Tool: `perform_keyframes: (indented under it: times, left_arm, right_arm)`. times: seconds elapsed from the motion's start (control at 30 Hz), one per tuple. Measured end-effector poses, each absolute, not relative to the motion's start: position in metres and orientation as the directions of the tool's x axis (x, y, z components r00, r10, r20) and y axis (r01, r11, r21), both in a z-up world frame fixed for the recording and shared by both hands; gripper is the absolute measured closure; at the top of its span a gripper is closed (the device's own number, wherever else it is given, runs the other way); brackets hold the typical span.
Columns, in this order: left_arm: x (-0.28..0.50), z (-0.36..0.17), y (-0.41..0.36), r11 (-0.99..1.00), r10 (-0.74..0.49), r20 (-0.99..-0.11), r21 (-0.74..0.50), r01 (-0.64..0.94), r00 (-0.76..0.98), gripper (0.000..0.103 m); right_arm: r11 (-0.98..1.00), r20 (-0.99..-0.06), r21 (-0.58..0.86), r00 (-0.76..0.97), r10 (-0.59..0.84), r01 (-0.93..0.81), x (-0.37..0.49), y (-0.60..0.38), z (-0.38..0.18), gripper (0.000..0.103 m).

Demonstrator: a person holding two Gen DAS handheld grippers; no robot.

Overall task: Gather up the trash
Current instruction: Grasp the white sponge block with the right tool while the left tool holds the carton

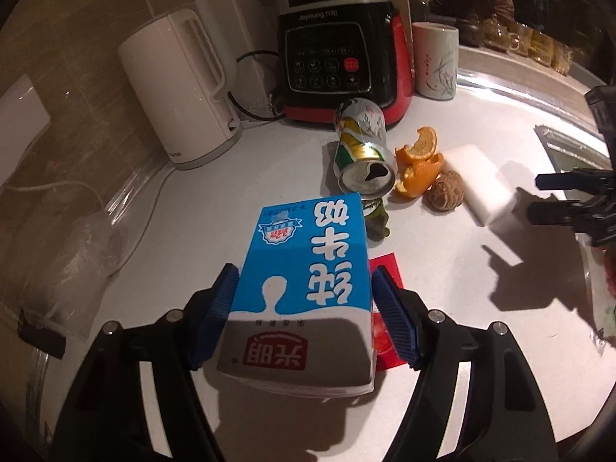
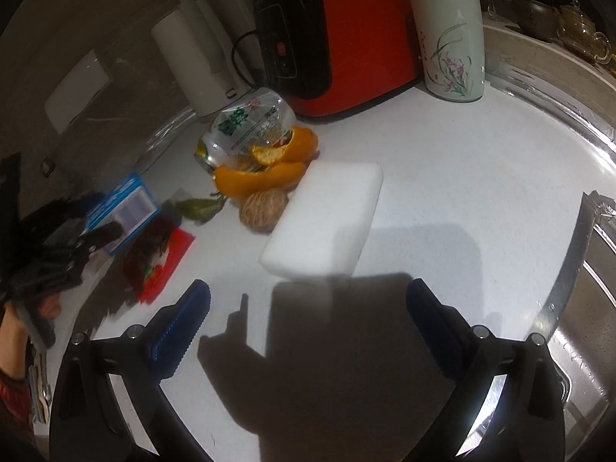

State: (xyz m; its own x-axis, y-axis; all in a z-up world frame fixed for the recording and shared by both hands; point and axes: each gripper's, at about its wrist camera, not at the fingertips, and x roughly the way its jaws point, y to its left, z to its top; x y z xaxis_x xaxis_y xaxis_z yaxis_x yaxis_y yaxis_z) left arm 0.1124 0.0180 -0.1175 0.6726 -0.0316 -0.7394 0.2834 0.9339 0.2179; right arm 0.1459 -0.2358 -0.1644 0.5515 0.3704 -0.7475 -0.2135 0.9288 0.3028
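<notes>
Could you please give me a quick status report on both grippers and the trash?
Left gripper shut on blue-and-white milk carton. Right gripper open, empty, near white foam block. Crushed can, orange peel still on counter.

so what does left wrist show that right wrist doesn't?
Left wrist only: the left gripper shut on the blue milk carton seen close up, the blender's control panel, and the can's open top.

Right wrist only: the sink at the right, and the right gripper open and empty before the white sponge.

Both: crushed can, orange peel, brown ball, green leaf, red wrapper, white kettle, floral cup, white countertop.
</notes>
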Motion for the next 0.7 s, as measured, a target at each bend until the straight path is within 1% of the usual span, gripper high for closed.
perform_keyframes:
  times: [0.2, 0.27, 0.33, 0.37, 0.4, 0.43, 0.57, 0.7]
  left_arm:
    - [0.059, -0.1, 0.01, 0.976, -0.031, -0.683, 0.135, 0.168, 0.73, 0.034]
    - [0.047, -0.101, 0.013, 0.985, -0.038, -0.684, 0.098, 0.143, 0.729, 0.034]
    - [0.034, -0.101, 0.014, 0.989, -0.056, -0.689, 0.061, 0.135, 0.723, 0.034]
    - [0.028, -0.101, 0.015, 0.99, -0.052, -0.69, 0.056, 0.126, 0.722, 0.034]
    - [0.022, -0.101, 0.016, 0.991, -0.05, -0.69, 0.054, 0.121, 0.722, 0.034]
    - [0.016, -0.1, 0.015, 0.992, -0.049, -0.688, 0.052, 0.116, 0.724, 0.035]
    - [-0.007, -0.095, 0.017, 0.993, -0.044, -0.683, 0.049, 0.106, 0.729, 0.035]
    - [-0.033, -0.088, 0.018, 0.994, -0.032, -0.672, 0.055, 0.092, 0.74, 0.035]
  right_arm:
    - [0.959, -0.785, 0.235, 0.55, 0.285, -0.161, 0.177, -0.21, -0.182, 0.002]
    - [0.973, -0.787, 0.166, 0.572, 0.229, -0.161, 0.177, -0.203, -0.184, 0.004]
    - [0.981, -0.788, 0.11, 0.588, 0.184, -0.16, 0.176, -0.199, -0.186, 0.011]
    - [0.984, -0.787, 0.083, 0.595, 0.162, -0.158, 0.174, -0.198, -0.186, 0.018]
    - [0.984, -0.785, 0.076, 0.599, 0.157, -0.158, 0.173, -0.199, -0.186, 0.032]
    - [0.984, -0.781, 0.076, 0.604, 0.159, -0.16, 0.172, -0.201, -0.185, 0.039]
    - [0.981, -0.782, 0.098, 0.596, 0.18, -0.168, 0.166, -0.208, -0.183, 0.04]
    - [0.975, -0.753, 0.129, 0.622, 0.215, -0.181, 0.139, -0.213, -0.165, 0.041]
